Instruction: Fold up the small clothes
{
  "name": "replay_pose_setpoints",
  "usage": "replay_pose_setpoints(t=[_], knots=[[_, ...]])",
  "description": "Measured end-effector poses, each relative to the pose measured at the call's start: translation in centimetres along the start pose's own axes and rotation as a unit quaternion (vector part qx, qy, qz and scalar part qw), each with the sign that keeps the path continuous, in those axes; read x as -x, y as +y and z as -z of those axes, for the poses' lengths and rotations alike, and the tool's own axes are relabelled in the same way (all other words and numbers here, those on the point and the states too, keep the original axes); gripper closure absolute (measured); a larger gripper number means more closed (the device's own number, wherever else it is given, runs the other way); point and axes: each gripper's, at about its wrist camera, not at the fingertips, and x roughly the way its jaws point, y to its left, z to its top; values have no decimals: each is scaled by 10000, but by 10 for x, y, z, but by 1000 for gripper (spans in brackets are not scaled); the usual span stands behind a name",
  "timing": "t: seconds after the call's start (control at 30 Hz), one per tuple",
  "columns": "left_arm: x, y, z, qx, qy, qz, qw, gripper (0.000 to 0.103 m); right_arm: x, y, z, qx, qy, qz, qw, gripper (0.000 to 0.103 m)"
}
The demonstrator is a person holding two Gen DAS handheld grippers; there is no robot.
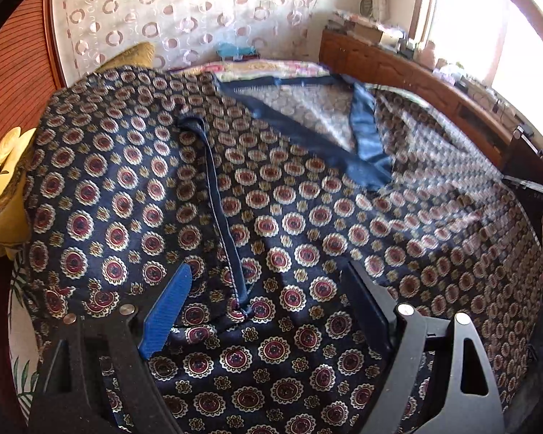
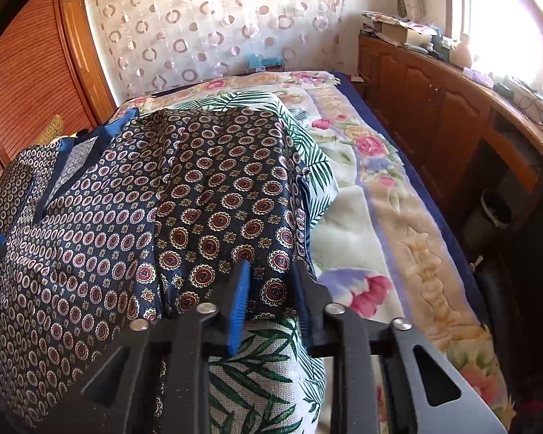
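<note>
Left gripper [image 1: 268,311] jaws apart over patterned garment [image 1: 289,217]; right gripper [image 2: 271,289] jaws seemingly clamping its edge.

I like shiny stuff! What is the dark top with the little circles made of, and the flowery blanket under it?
The dark top looks like thin, smooth woven cloth, maybe satin or silky polyester: it has a faint sheen, soft ripples and a glossy blue neck trim. The flowery blanket looks like thick plush fleece: its surface is fuzzy and matte, with raised, puffy flower shapes.

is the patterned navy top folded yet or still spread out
Mostly spread: the navy top lies open across the bed, neckline showing. Only its sleeve edge is bunched between the right gripper fingers.
</note>
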Motion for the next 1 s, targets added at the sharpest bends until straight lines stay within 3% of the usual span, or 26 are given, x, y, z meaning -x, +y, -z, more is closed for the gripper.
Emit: replay_pose_setpoints(t=[0.07, 0.2, 0.4, 0.57, 0.77, 1.0], knots=[[0, -2, 0, -43, 9, -53, 10000, 17, -9, 14, -2, 296, -18, 242, 9993, 97], [-4, -7, -2, -168, 56, -165, 9997, 16, -4, 29, -4, 601, -124, 389, 9974, 100], [-10, -11, -3, -288, 177, -144, 9993, 0, 27, 52, -14, 613, -693, 38, 9957, 100], [-11, -12, -3, -296, 184, -154, 9993, 0, 46, 94, -12, 1028, -880, -411, 9900, 100], [-12, -13, -3, -299, 185, -156, 9993, 0, 26, 135, 6, 1391, -516, -735, 9862, 100], [-11, -12, -2, -300, 185, -160, 9993, 0, -5, 137, 14, 1348, -90, -825, 9874, 100]])
